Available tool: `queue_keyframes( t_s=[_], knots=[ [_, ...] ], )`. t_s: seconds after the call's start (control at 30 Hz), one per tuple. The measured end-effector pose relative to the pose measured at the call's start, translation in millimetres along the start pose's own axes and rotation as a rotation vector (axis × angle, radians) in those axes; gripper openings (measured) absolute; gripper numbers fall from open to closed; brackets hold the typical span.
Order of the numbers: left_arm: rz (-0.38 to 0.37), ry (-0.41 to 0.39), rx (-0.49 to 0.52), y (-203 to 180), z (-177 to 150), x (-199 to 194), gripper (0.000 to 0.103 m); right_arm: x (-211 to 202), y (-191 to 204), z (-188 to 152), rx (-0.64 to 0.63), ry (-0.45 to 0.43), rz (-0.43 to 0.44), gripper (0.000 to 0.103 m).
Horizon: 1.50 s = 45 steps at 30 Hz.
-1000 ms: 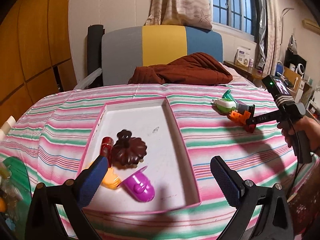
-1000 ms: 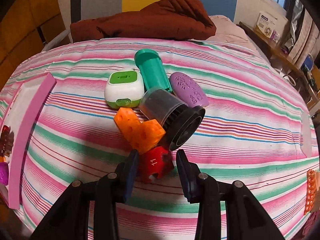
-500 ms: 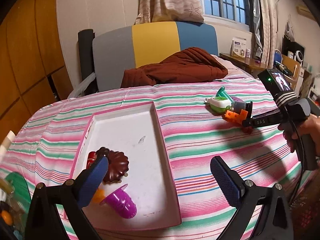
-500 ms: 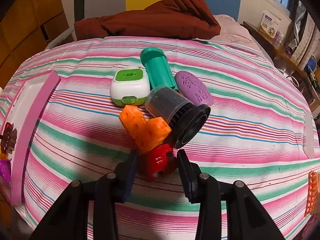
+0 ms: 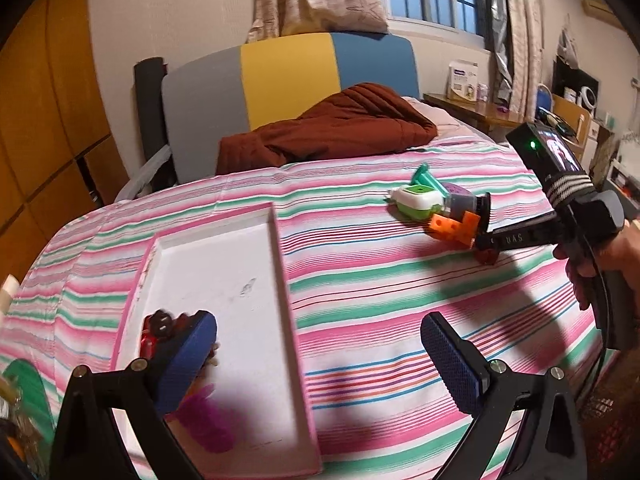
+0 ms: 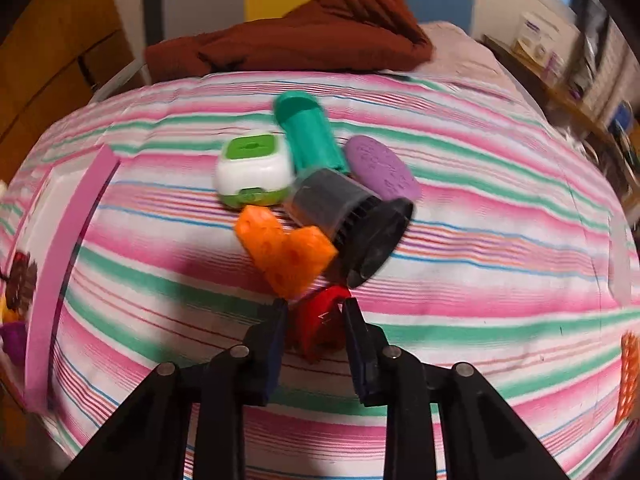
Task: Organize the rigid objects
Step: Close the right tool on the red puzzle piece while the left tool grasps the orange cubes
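Striped bedspread, red block (numbered) between right fingers

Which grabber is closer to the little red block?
Right. The right gripper has its fingers on either side of the red block. The left gripper is far off, open, over the pink tray's edge.

One pink tray, six loose toys on the bedspread, several blurred toys in the tray

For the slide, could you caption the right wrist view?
Right gripper closes on the red block beside the toy pile on the striped bedspread.
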<state>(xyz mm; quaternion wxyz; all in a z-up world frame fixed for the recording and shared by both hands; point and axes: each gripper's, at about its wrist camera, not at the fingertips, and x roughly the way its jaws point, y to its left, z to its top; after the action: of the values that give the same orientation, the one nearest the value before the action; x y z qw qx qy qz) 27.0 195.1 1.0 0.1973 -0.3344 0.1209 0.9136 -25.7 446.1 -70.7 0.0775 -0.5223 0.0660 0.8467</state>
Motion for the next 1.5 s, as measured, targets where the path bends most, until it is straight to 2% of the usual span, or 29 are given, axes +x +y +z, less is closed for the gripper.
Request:
queue_keyframes(
  t_s=[0.13, 0.33, 0.4, 0.47, 0.53, 0.57, 0.67, 0.73, 0.77, 0.83, 0.87, 0.97, 1.07, 1.17, 1.23, 1.33, 1.5],
  knots=[
    [-0.042, 0.021, 0.027, -19.7, 9.6, 15.3, 0.103, -1.8, -31.6, -3.0, 0.150, 0.013, -0.036, 0.025],
    [-0.117, 0.072, 0.039, -56.5, 24.4, 48.8, 0.103, 3.9, -91.1, -19.5, 0.457, 0.073, 0.018, 0.025],
    [-0.129, 0.086, 0.057, -70.1, 30.3, 63.9, 0.103, -3.8, -95.7, -19.9, 0.492, 0.032, 0.075, 0.025],
    [-0.099, 0.105, 0.054, -74.7, 34.6, 77.0, 0.103, -18.2, -87.0, -15.3, 0.459, -0.051, 0.146, 0.027],
    [-0.067, 0.123, 0.023, -70.5, 34.0, 84.1, 0.103, -23.5, -70.1, -10.5, 0.371, -0.071, 0.140, 0.041],
    [-0.058, 0.132, -0.005, -65.3, 32.0, 86.8, 0.103, -21.6, -61.5, -9.0, 0.327, -0.057, 0.132, 0.050],
    [-0.052, 0.151, -0.071, -50.0, 25.7, 90.7, 0.103, -10.5, -37.8, -5.5, 0.203, 0.003, 0.118, 0.054],
    [-0.049, 0.148, -0.117, -40.9, 22.5, 90.6, 0.103, -1.7, -20.9, -5.6, 0.115, 0.041, 0.039, 0.055],
    [-0.053, 0.145, -0.139, -37.4, 22.3, 90.8, 0.103, 2.4, -13.7, -5.7, 0.073, 0.050, -0.006, 0.060],
    [-0.061, 0.154, -0.156, -35.9, 24.6, 93.7, 0.103, 1.4, -9.6, -3.1, 0.042, 0.037, -0.009, 0.057],
    [-0.066, 0.159, -0.156, -36.6, 25.9, 95.8, 0.103, 2.2, -8.2, -2.6, 0.038, 0.039, -0.002, 0.046],
    [-0.086, 0.138, -0.144, -42.0, 29.4, 97.6, 0.103, 0.7, -7.8, -5.0, 0.029, 0.035, 0.000, 0.046],
    [-0.095, 0.134, -0.117, -48.3, 34.6, 102.0, 0.103, -6.0, -17.4, -8.0, 0.087, 0.030, -0.022, 0.046],
    [-0.112, 0.128, -0.093, -56.1, 40.2, 106.0, 0.103, -10.9, -47.7, -3.2, 0.256, 0.018, -0.042, 0.046],
    [-0.117, 0.127, -0.075, -62.5, 42.3, 108.6, 0.103, -4.1, -76.9, -1.5, 0.413, 0.063, -0.020, 0.046],
    [-0.132, 0.135, -0.050, -75.3, 45.7, 114.4, 0.103, 10.4, -109.7, 4.3, 0.577, 0.099, 0.034, 0.047],
    [-0.190, 0.103, -0.011, -98.6, 56.0, 123.4, 0.103, 11.2, -105.6, 9.1, 0.560, 0.050, 0.004, 0.047]
  ],
)
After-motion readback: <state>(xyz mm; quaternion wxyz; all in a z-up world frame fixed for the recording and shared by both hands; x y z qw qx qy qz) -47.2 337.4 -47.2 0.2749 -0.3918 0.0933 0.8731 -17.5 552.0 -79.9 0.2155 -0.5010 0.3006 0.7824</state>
